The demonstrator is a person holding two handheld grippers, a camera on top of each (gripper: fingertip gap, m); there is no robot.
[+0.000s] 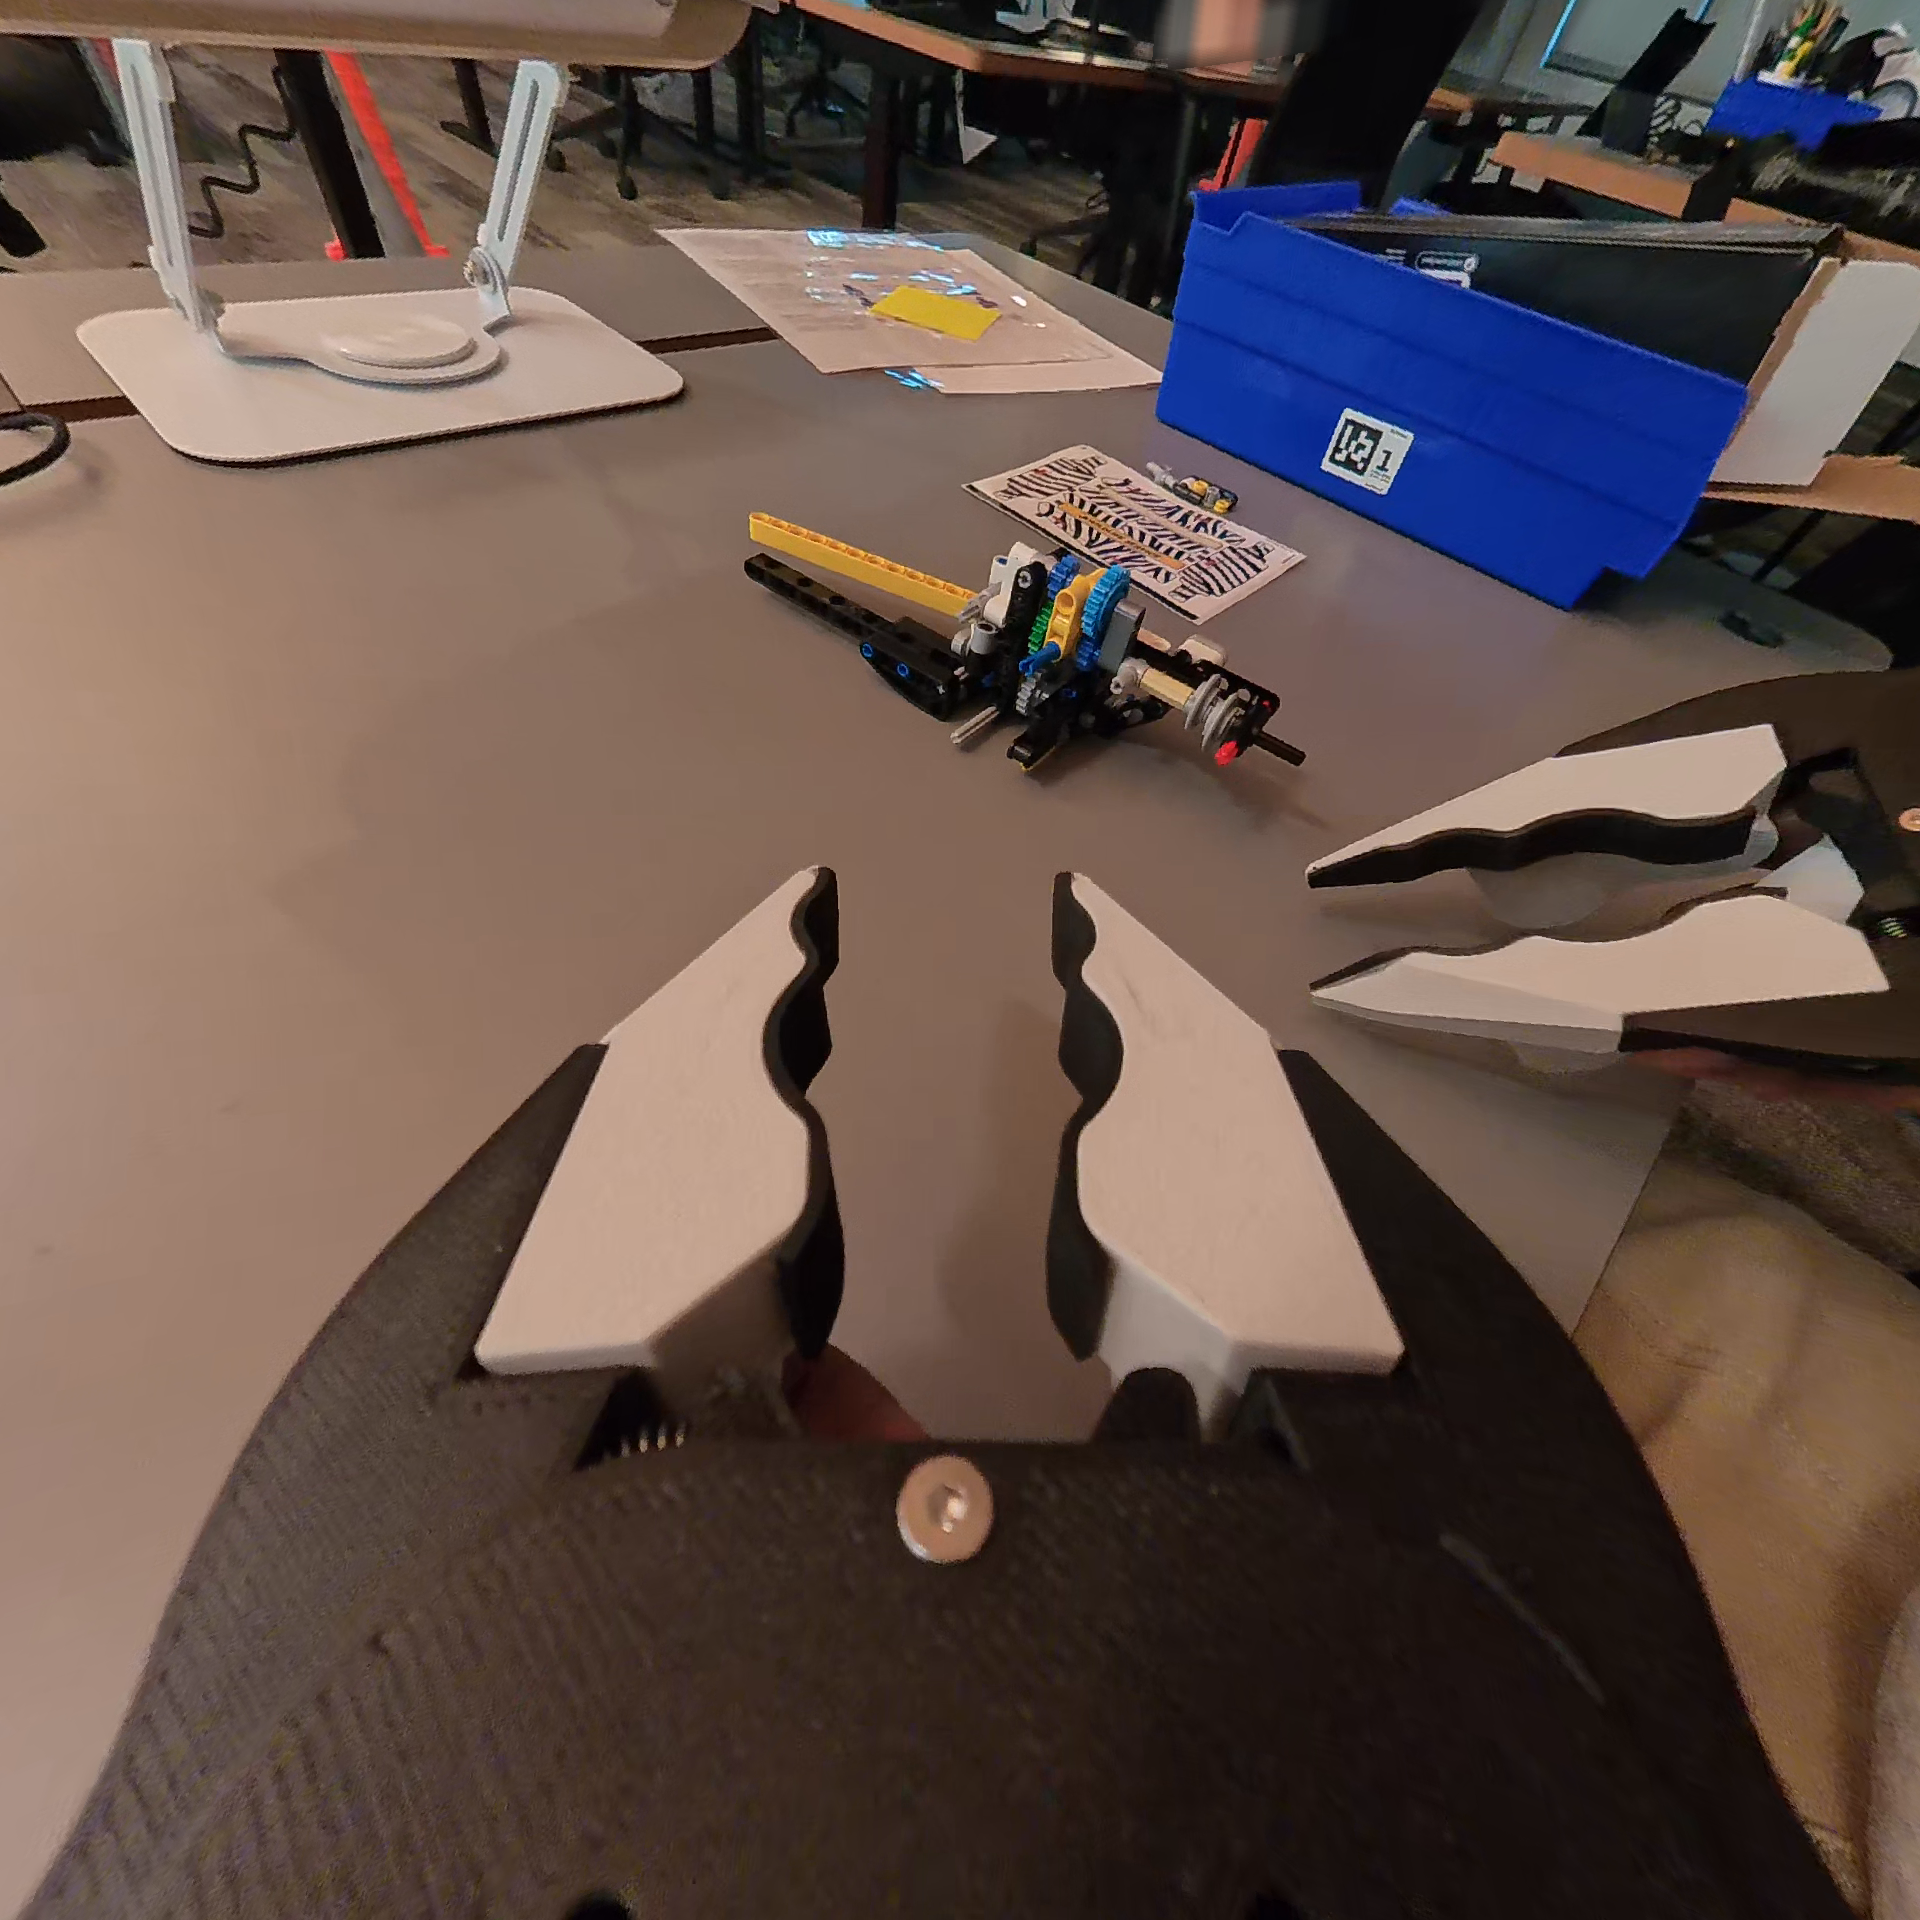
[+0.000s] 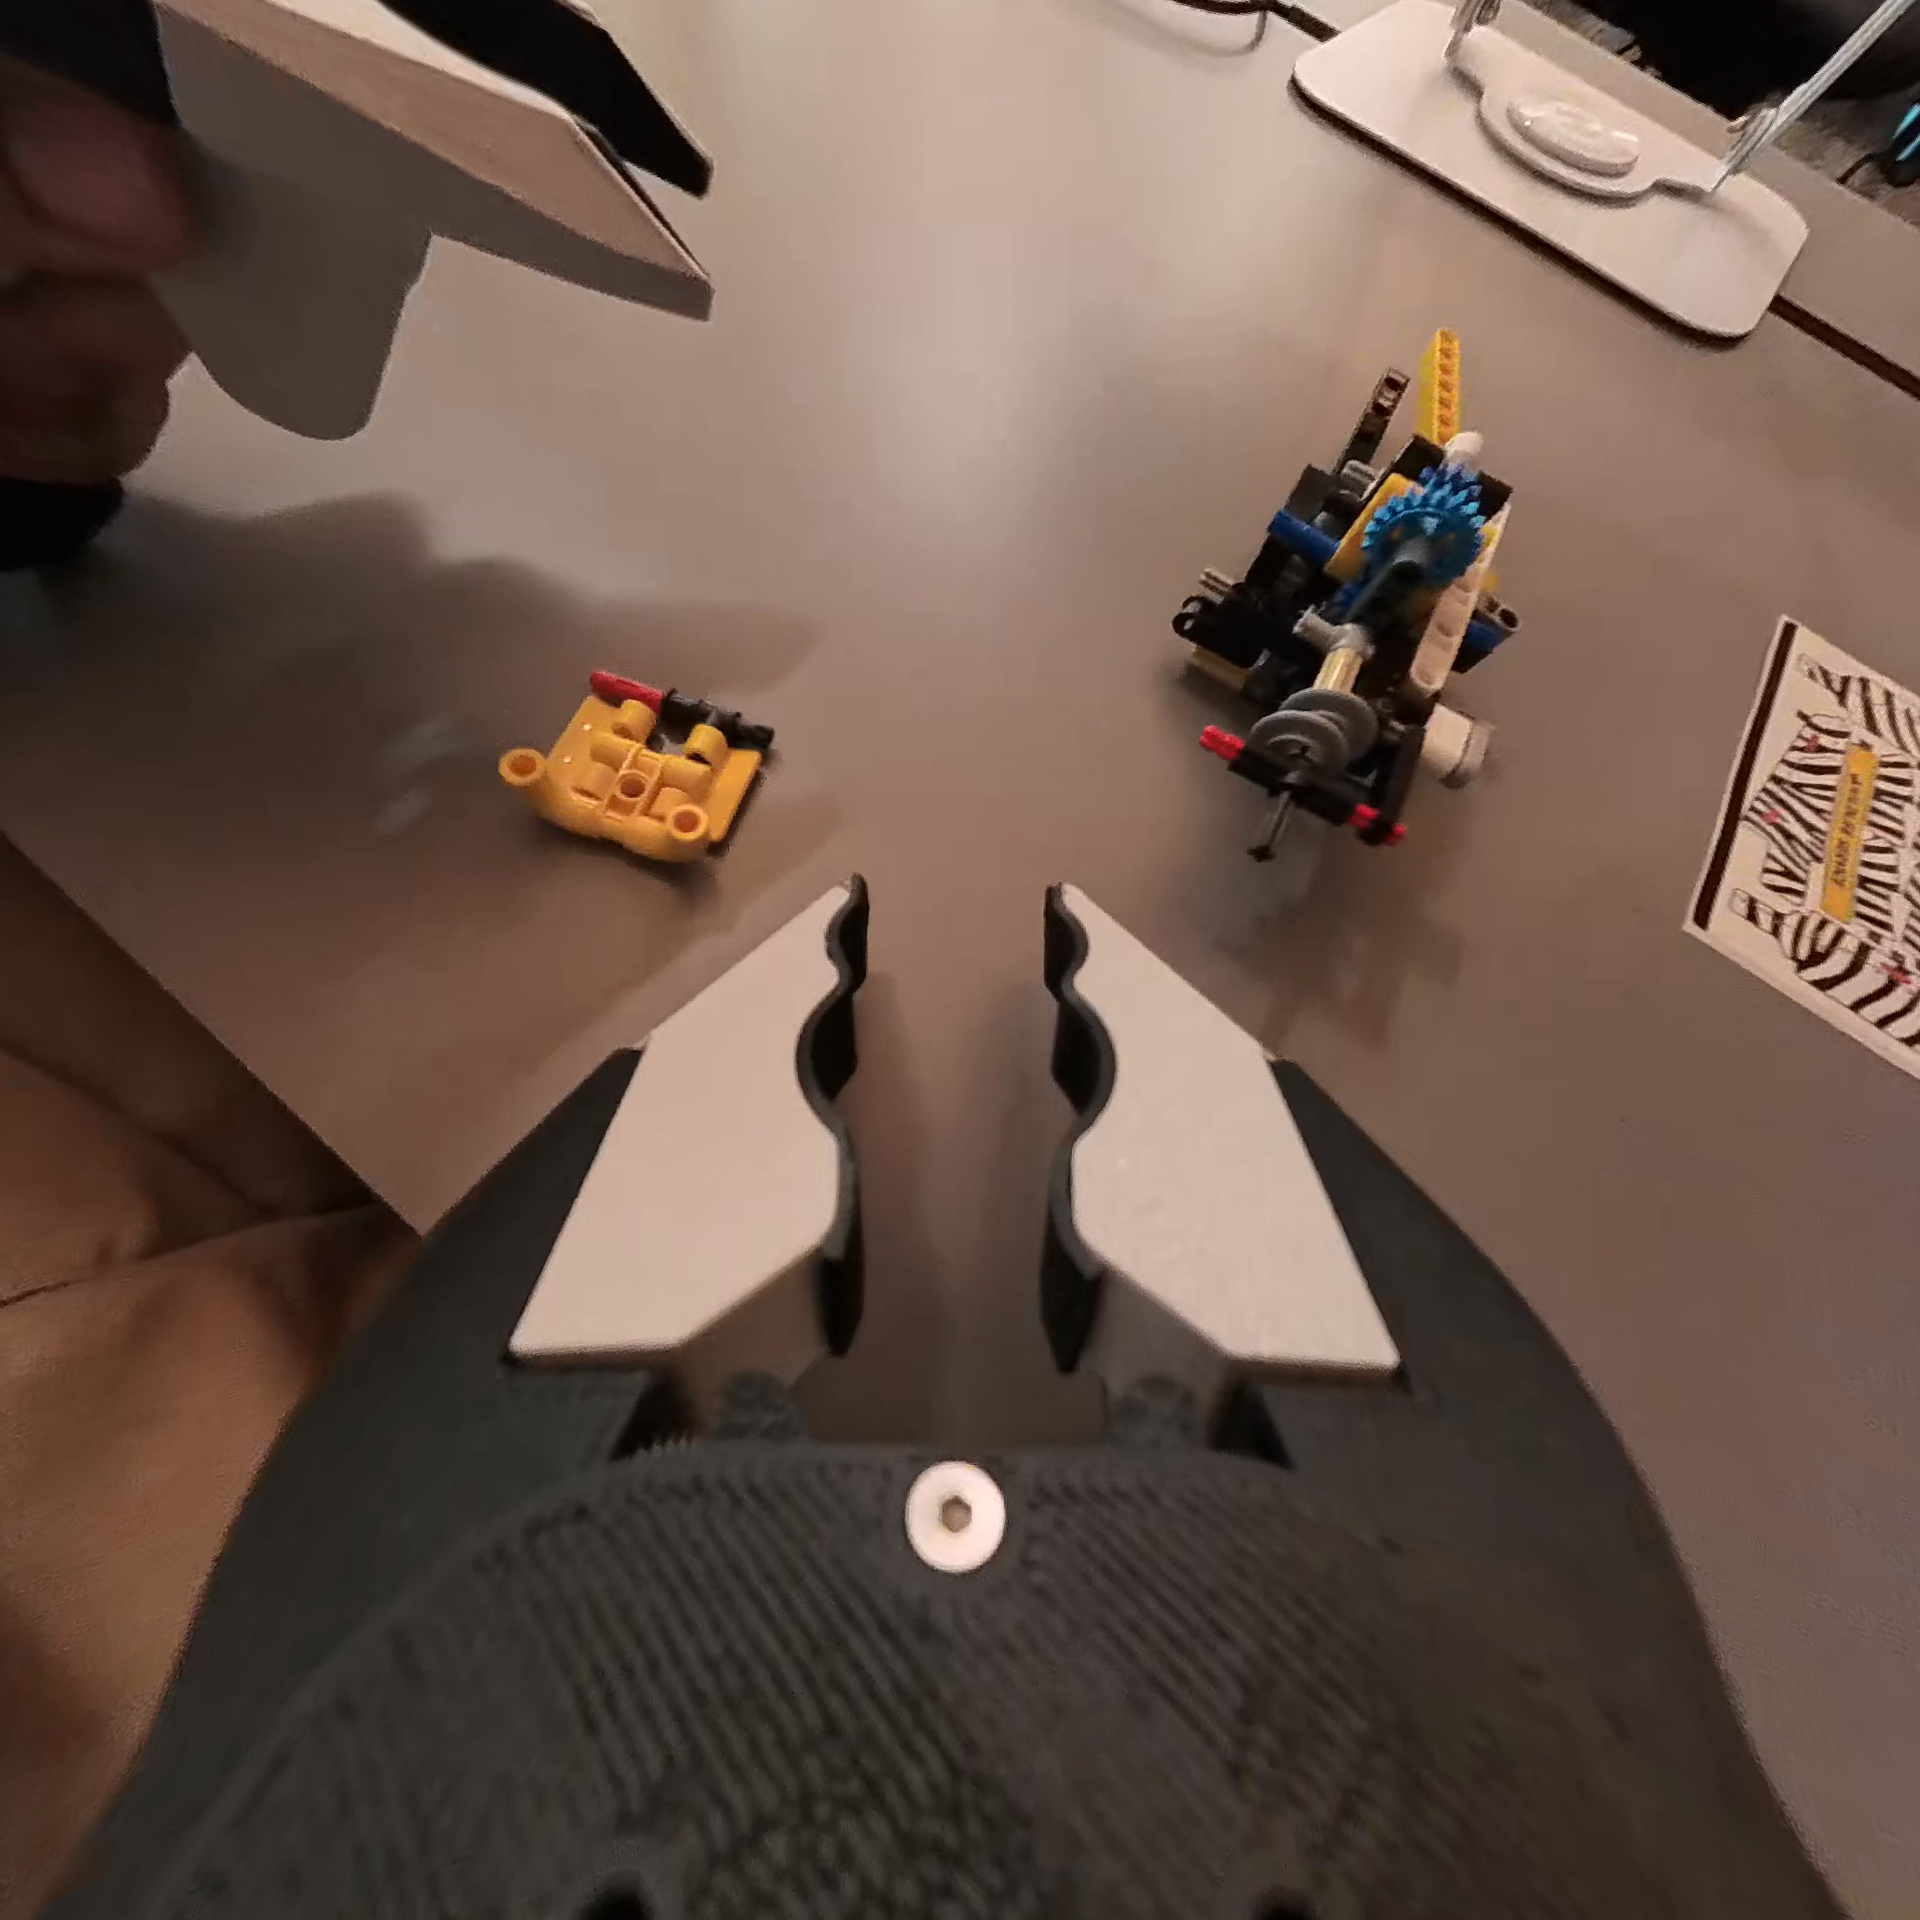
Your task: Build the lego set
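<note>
Both claws are hovering over the grey table (image 1: 416, 727) with nothing in them. The left claw (image 1: 943, 883) is standing wide, and the right claw (image 2: 951, 894) is gaping about as much. The main lego model (image 1: 1023, 644), with its blue gears and long yellow beam, is lying near the middle of the table, just beside a striped sticker sheet (image 1: 1138, 530) and in front of a blue bin (image 1: 1455, 395). A small yellow lego block (image 2: 634, 769) is sitting apart, near the table edge, just ahead of the right claw. Judging from this, fetching that block is the step: pinching it across its flat sides, low and square, is looking safest, while the left claw is steadying the model
</note>
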